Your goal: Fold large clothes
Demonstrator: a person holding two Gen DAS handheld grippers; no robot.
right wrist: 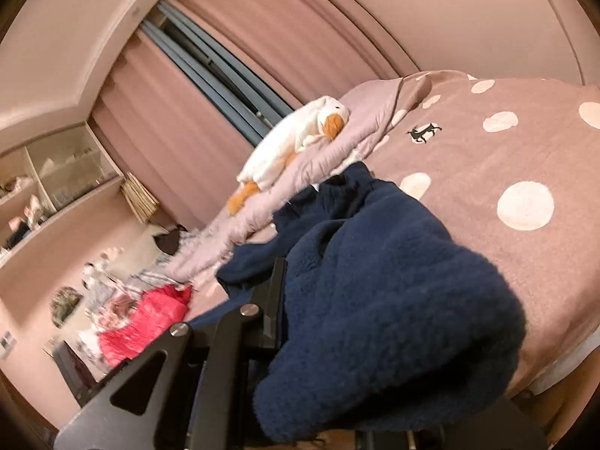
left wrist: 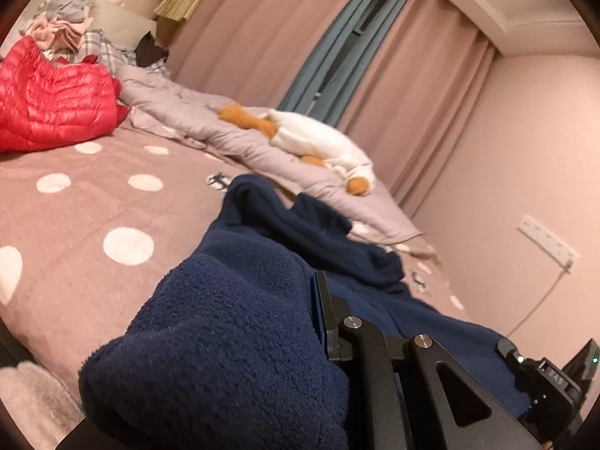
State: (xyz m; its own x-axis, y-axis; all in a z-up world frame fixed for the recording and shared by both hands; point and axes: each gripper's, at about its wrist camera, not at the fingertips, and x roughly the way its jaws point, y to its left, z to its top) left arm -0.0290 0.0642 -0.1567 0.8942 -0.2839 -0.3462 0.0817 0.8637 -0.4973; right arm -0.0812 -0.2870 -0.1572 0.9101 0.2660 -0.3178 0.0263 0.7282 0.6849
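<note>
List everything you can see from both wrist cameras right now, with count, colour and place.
fleece garment: one, navy, bunched over both grippers, trailing onto the bed
bedspread: one, dusty pink with white dots, covering the bed
quilt: one, lilac, rumpled along the curtain side
plush goose: one, white and orange, lying on the quilt
down jacket: one, red, far end of bed
curtains: pink and blue-grey, behind bed
left gripper: black, shut on fleece
right gripper: black, shut on fleece

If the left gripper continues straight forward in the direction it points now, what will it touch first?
Probably more of the navy fleece garment it already holds, which is bunched ahead of the left gripper. Beyond that lie the lilac quilt and plush duck; depth is unclear.
</note>
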